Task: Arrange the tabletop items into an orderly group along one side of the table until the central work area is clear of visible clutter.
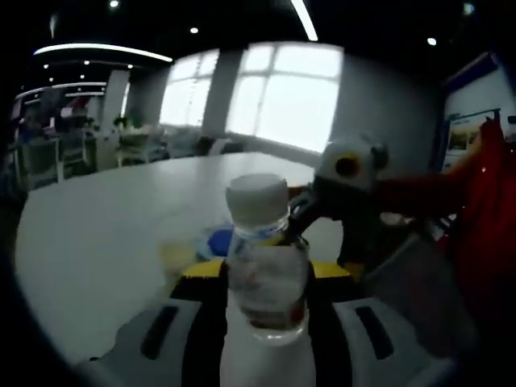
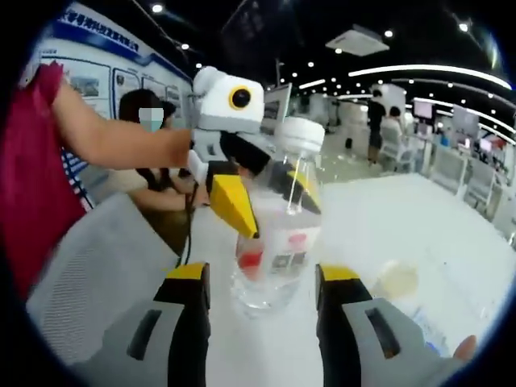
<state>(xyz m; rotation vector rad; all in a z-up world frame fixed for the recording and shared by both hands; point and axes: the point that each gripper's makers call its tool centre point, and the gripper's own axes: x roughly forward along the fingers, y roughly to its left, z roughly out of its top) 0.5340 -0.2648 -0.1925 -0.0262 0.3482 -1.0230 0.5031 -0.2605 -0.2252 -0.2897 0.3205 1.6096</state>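
Your left tongs (image 2: 256,197) are clamped on the bottle (image 2: 278,234), yellow-tipped jaws on either side of its clear body; in the left gripper view the bottle (image 1: 264,266) stands upright between the 2 jaws, white cap on. Your right tongs (image 2: 262,282) are open, jaws flanking the bottle's base, contact unclear. The bottle sits over the white tabletop (image 2: 403,218). Just behind the bottle, blurred blue and yellowish items (image 1: 197,246) lie on the tabletop (image 1: 105,218). Left of the bottle, a person in red (image 2: 36,177) stands.
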